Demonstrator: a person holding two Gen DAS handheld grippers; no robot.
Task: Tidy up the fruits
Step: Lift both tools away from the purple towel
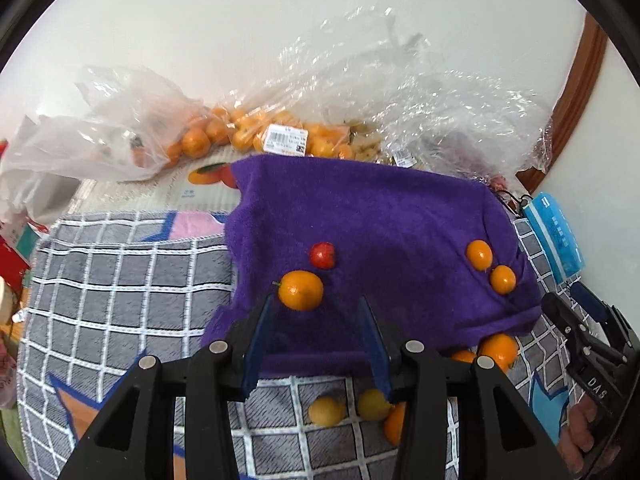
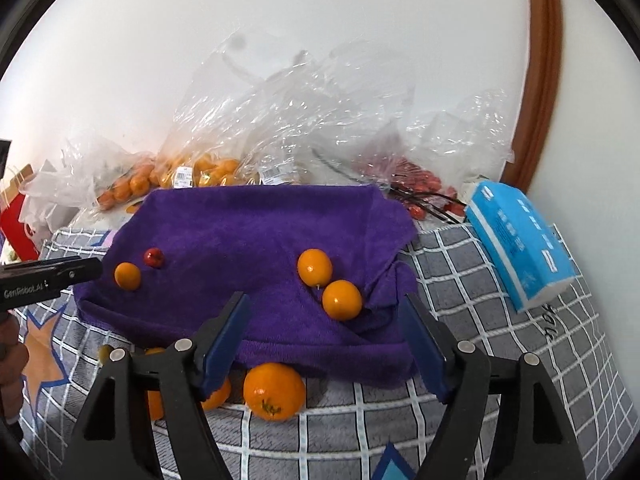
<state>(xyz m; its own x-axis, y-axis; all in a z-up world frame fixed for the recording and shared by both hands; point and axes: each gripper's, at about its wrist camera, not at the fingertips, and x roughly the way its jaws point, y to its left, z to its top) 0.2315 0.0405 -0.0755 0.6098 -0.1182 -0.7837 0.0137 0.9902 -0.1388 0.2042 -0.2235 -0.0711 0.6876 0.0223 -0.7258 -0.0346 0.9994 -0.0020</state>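
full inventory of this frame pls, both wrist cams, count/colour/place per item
towel: 1, purple, spread on the checked cloth
oranges on towel: 3, orange, two touching at right, one at left
small red fruit: 1, red, on towel beside the left orange
large orange: 1, orange, on checked cloth at the towel's near edge
yellow fruits: 2, yellow, on checked cloth near the towel's edge
checked cloth: 1, grey with white lines, under everything
plastic bags: several, clear, by the wall, holding orange and red fruit
tissue pack: 1, blue, right of towel
left gripper: 1, black with blue pads, empty
right gripper: 1, same, open, empty
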